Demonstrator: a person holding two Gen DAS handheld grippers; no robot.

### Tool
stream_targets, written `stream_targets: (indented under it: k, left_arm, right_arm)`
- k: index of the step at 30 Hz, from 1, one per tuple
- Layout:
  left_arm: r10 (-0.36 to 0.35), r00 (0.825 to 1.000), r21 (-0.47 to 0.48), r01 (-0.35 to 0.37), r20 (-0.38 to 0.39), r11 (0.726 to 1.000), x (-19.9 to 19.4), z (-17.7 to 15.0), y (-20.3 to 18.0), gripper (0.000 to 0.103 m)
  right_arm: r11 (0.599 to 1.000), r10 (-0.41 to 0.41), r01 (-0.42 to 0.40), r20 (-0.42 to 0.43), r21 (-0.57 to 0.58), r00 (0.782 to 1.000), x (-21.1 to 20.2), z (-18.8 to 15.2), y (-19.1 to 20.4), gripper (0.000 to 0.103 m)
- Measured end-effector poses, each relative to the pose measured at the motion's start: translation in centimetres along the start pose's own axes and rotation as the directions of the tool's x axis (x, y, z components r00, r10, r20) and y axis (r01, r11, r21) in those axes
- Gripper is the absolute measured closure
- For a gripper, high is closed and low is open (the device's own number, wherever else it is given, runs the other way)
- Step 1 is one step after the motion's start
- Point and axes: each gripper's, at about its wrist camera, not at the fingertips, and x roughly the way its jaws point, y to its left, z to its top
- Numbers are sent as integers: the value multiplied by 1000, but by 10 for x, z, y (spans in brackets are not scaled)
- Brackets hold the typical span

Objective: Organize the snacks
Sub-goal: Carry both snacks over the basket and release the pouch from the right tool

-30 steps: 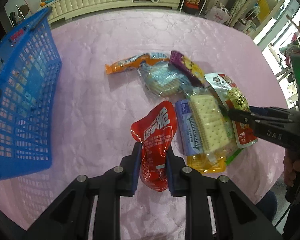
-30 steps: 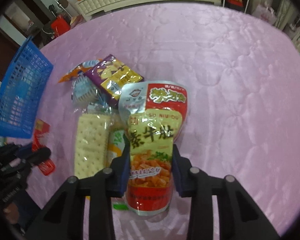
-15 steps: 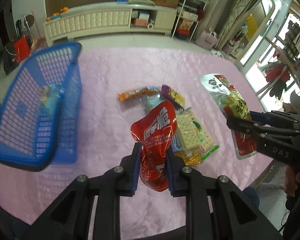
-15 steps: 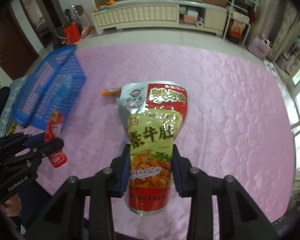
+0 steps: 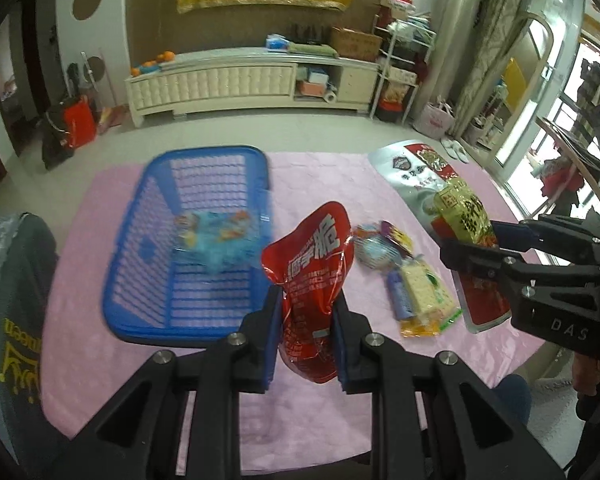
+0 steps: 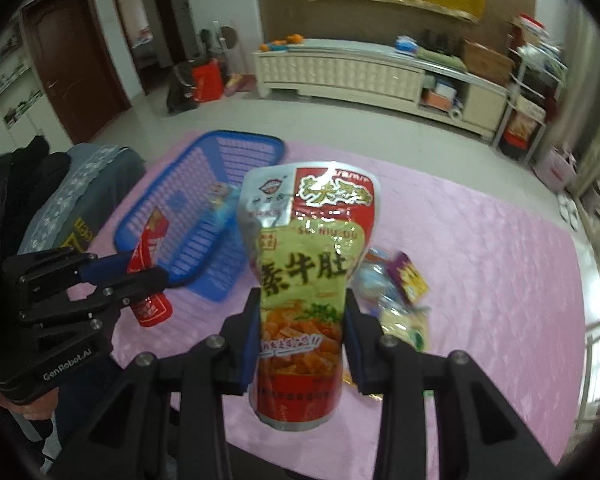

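Both grippers have risen off the pink table (image 5: pixel 100 344), each with its snack: left gripper (image 5: pixel 306 334) clenched on the red pouch (image 5: pixel 312 280), right gripper (image 6: pixel 302 334) grasping the silver pouch (image 6: pixel 306 264), above the table beside the blue basket (image 5: pixel 188 256)

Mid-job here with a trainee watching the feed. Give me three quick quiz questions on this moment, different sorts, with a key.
1. True or false: the left gripper is shut on the red pouch.
2. Which snack does the right gripper hold? A) purple packet B) silver-and-red pouch C) cracker pack
3. Fill in: a light-blue packet already lies in the blue ____.

Key
1. True.
2. B, the silver-and-red pouch; the purple packet and cracker pack lie on the pink tablecloth.
3. basket.
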Motion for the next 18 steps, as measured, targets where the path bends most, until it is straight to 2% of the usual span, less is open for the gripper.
stream_targets:
  k: [4, 12, 18]
  left_arm:
    - [49, 999, 6, -49, 8, 999, -4, 7, 26, 82]
    - [73, 997, -36, -73, -5, 997, 4, 20, 75, 82]
    - [59, 998, -73, -61, -32, 995, 25, 26, 102, 82]
  right_arm:
    - [999, 22, -22, 1, -47, 1000, 13, 16, 20, 62]
    - [984, 48, -50, -17, -173, 999, 48, 45, 56, 62]
    - [957, 7, -36, -102, -287, 995, 93, 68, 78, 62]
